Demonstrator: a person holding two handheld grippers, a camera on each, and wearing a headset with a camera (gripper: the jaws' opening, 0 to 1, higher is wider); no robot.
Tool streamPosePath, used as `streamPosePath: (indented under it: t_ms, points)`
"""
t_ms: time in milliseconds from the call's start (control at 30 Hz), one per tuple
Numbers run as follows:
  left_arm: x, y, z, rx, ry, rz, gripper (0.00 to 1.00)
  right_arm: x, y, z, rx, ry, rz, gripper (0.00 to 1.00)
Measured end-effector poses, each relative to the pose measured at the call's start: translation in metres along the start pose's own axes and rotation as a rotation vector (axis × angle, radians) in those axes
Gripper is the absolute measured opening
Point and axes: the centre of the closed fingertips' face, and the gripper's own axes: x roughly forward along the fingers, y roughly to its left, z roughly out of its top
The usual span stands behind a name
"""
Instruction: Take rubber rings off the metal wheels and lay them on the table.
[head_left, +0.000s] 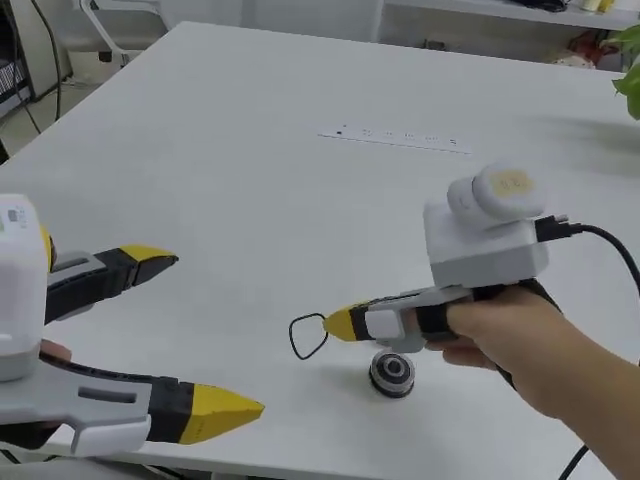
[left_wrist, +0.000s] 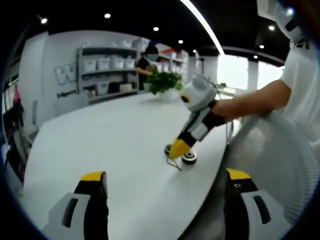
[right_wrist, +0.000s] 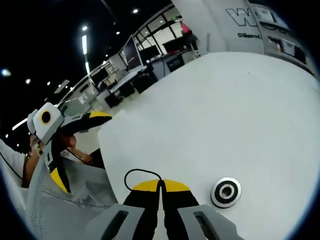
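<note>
The rubber ring (head_left: 291, 336) loops out of your right claw (head_left: 335, 323), whose jaws are pinched tight on it, low over the surface (head_left: 300, 200). The metal wheel (head_left: 392, 372) lies just beside it, near the front edge. Your left claw (head_left: 210, 335) gapes wide at that edge, well apart; broad white surface stretches beyond.

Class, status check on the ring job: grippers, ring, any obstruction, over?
Right gripper shut on ring, ring off wheel. Left gripper open, apart from both. Nothing blocking the table by the wheel.
</note>
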Motion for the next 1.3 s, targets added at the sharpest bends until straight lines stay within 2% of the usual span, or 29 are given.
streamPosePath:
  t_ms: [167, 400, 833, 1300]
  points:
    - [0.0, 0.003, 0.0, -0.004, -0.002, 0.002, 0.97, 0.005, -0.008, -0.011, -0.024, 0.041, -0.061, 0.0]
    - [0.001, 0.003, -0.002, 0.0, 0.001, -0.008, 0.97, 0.007, -0.014, -0.015, -0.025, 0.058, -0.079, 0.0]
    - [0.002, 0.002, -0.005, 0.006, 0.019, -0.007, 0.96, 0.008, -0.016, -0.019, -0.016, 0.067, -0.086, 0.0]
    - [0.001, 0.001, -0.005, 0.007, 0.023, -0.003, 0.95, 0.011, -0.009, -0.021, -0.023, 0.073, -0.065, 0.01]
